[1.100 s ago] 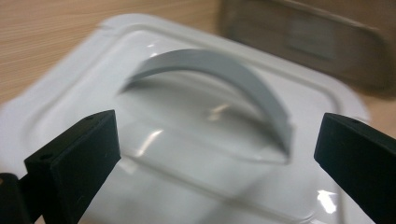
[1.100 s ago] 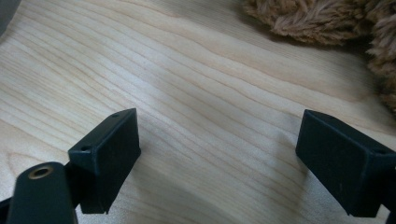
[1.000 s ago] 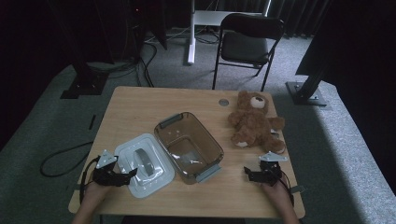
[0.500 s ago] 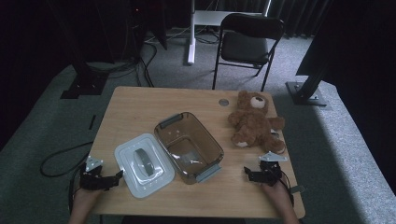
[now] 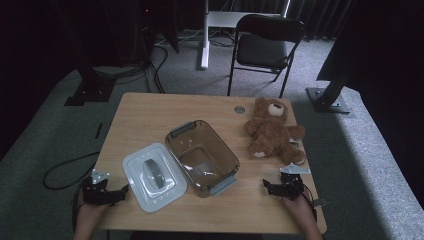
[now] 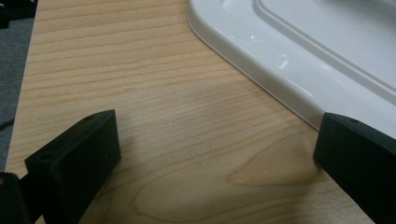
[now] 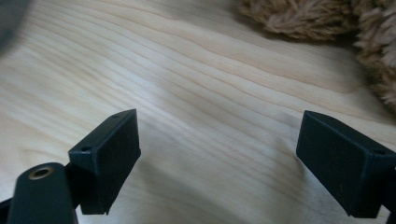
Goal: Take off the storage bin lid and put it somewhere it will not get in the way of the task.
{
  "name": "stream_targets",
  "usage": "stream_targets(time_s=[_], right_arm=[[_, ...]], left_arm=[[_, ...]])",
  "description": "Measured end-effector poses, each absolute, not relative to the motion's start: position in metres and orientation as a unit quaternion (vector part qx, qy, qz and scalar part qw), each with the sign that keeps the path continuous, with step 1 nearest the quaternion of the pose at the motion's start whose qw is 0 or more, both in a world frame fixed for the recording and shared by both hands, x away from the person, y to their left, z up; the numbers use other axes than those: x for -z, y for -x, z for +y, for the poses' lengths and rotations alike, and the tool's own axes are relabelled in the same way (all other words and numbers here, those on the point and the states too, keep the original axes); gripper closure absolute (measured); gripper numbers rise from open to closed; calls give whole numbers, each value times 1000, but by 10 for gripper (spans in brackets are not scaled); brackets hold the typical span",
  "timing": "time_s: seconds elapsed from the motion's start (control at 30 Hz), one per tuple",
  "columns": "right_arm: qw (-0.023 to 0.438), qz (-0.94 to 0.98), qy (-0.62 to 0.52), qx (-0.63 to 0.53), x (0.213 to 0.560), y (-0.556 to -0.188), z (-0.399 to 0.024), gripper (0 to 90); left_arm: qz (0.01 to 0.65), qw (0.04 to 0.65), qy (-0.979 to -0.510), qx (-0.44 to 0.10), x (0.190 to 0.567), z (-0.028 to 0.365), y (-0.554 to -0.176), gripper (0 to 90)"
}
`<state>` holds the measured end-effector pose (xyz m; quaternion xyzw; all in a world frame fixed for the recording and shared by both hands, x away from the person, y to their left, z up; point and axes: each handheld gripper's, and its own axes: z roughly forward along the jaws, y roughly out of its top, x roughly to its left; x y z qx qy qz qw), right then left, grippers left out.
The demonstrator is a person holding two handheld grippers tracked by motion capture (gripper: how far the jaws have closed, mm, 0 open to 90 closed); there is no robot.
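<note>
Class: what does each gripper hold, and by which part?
Nothing. Left gripper and right gripper both stand open over the wooden table, jaws empty.

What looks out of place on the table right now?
Nothing is spilled or broken. The white lid lies flat beside the brown container, which sits open and askew. The teddy bear lies on its back. Both grippers are open and hold nothing.

A light wooden bench [image 5: 145, 120] carries a white lid [image 5: 154, 176] at the near left, a clear brown tub [image 5: 201, 156] just right of it, touching, and a teddy bear [image 5: 271, 131] lying at the far right. A round grommet [image 5: 239, 109] sits near the far edge.
</note>
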<state>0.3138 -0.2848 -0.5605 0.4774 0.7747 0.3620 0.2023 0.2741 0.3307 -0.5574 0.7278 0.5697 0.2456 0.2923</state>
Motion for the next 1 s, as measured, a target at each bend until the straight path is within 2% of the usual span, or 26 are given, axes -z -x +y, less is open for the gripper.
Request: stream_targets(time_s=[0.17,0.43,0.53,0.63,1.0], right_arm=[[190,762,-490,-379,539,-315,-290,127],[213,735,-506,-397,512,-326,-295,127],[226,718,-525,-398,494,-341,-297,127],[234,706,-538,-397,487,-350,-298,125],[216,689,-569,-393,480,-384,-300,110]], left_arm=[[570,292,-727,-246,557,330,-275,12],[570,293,-727,-246,557,329,-275,12],[569,293,-728,-245,558,329,-275,11],[566,294,-731,-244,557,328,-276,11],[565,295,-731,-243,557,327,-278,12]])
